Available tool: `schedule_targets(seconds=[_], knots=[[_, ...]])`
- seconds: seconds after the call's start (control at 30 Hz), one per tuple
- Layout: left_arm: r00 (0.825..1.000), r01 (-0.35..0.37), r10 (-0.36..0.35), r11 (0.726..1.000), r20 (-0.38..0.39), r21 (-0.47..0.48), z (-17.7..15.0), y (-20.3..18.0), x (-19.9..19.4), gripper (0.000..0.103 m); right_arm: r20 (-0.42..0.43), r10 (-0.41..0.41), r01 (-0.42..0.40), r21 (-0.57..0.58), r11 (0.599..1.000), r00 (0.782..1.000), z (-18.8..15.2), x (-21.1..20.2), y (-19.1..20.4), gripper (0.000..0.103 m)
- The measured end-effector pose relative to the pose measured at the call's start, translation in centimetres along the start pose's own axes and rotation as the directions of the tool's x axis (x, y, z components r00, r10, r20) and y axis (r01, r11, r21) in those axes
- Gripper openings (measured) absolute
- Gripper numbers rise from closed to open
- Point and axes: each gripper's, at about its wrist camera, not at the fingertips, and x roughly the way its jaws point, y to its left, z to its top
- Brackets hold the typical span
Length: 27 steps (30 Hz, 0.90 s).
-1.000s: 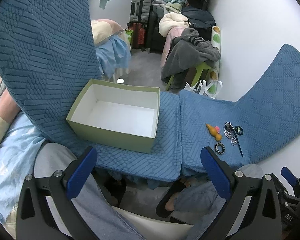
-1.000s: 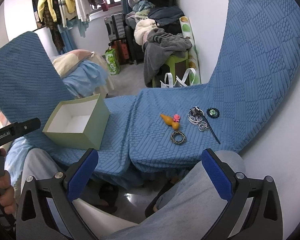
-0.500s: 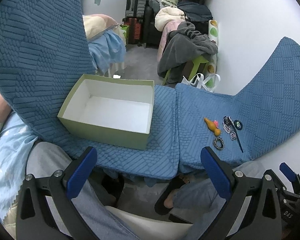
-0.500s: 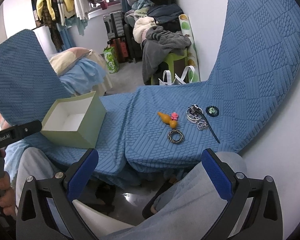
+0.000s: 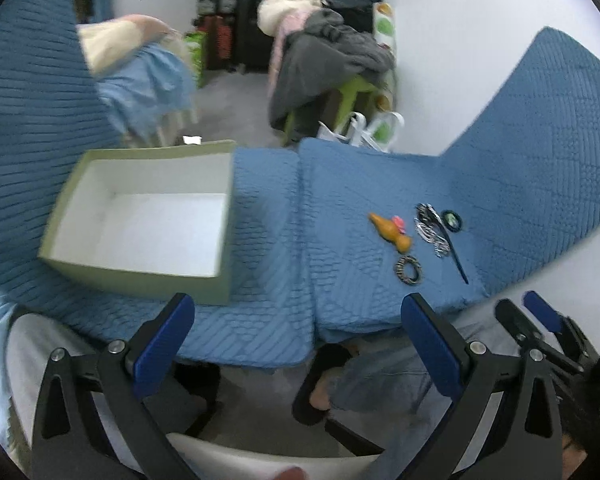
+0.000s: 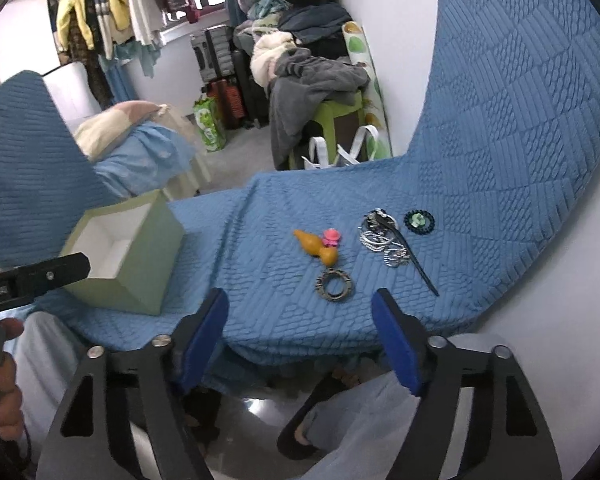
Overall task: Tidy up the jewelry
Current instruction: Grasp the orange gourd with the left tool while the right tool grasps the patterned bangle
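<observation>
An empty pale green box with a white inside sits on the blue quilted cushion; it also shows in the right wrist view. Jewelry lies to its right: an orange gourd pendant, a pink flower, a dark ring bracelet, a silver chain pile, a dark hair stick and a green round brooch. My left gripper is open and empty near the cushion's front edge. My right gripper is open and empty, just in front of the bracelet.
A blue cushion back rises at the right and another at the left. Beyond the cushion are a floor, a green stool with clothes and suitcases. The person's legs lie below the grippers.
The right gripper has moved forward toward the jewelry and its jaws have narrowed. The left gripper has shifted right, so the box sits further left in its view.
</observation>
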Motion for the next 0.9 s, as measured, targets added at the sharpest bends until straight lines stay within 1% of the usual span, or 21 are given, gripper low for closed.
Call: schedule_targets(seconds=[0.07, 0.1, 0.13, 0.17, 0.23, 0.3, 0.47, 0.63, 0.67, 0.73, 0.77, 0.9], knots=[[1.000, 0.025, -0.025, 1.000, -0.017, 0.012, 0.4, -0.8, 1.3, 0.102, -0.006, -0.010, 0.010, 0.007, 1.000, 1.000, 0.1, 1.1, -0.6, 0.058], [0.998, 0.051, -0.051, 0.999, -0.027, 0.013, 0.7, -1.1, 2.0, 0.102, -0.008, -0.020, 0.020, 0.008, 1.000, 1.000, 0.1, 1.6, -1.0, 0.055], [0.997, 0.070, -0.069, 0.998, -0.037, 0.010, 0.8, -1.4, 2.6, 0.101, -0.019, -0.036, 0.036, 0.012, 0.999, 0.999, 0.1, 2.5, -1.4, 0.051], [0.995, 0.087, -0.087, 0.996, -0.051, 0.007, 1.1, -1.7, 3.4, 0.100, -0.026, -0.038, 0.038, 0.017, 0.999, 0.999, 0.0, 3.2, -1.8, 0.049], [0.991, 0.112, -0.111, 0.994, -0.070, 0.008, 1.7, -2.4, 4.8, 0.093, -0.039, -0.048, 0.049, 0.031, 0.998, 0.998, -0.1, 4.5, -2.4, 0.048], [0.989, 0.125, -0.124, 0.992, -0.085, 0.007, 2.4, -3.0, 6.3, 0.089, -0.067, -0.044, 0.048, 0.047, 0.998, 0.997, -0.2, 6.0, -3.2, 0.044], [0.983, 0.146, -0.145, 0.989, -0.115, -0.002, 3.6, -3.9, 9.2, 0.085, -0.108, -0.050, 0.056, 0.056, 0.997, 0.993, -0.5, 8.4, -4.3, 0.041], [0.978, 0.143, -0.141, 0.990, -0.154, 0.002, 4.1, -4.8, 12.5, 0.080, -0.154, -0.034, 0.046, 0.075, 0.996, 0.987, -0.9, 10.8, -5.5, 0.040], [0.976, 0.148, -0.145, 0.989, -0.164, 0.000, 4.2, -4.9, 13.2, 0.079, -0.159, -0.030, 0.043, 0.078, 0.996, 0.987, -0.8, 11.1, -5.6, 0.040], [0.970, 0.157, -0.156, 0.988, -0.186, -0.009, 4.3, -5.2, 14.6, 0.073, -0.171, -0.012, 0.027, 0.089, 0.996, 0.985, -0.8, 12.0, -6.0, 0.040], [0.966, 0.164, -0.164, 0.986, -0.199, -0.016, 4.3, -5.3, 15.3, 0.072, -0.174, -0.007, 0.023, 0.092, 0.996, 0.985, -0.8, 12.4, -6.0, 0.040], [0.955, 0.195, -0.199, 0.980, -0.219, -0.040, 4.5, -6.0, 17.7, 0.065, -0.171, 0.007, 0.009, 0.090, 0.996, 0.985, -0.6, 14.0, -6.2, 0.040]])
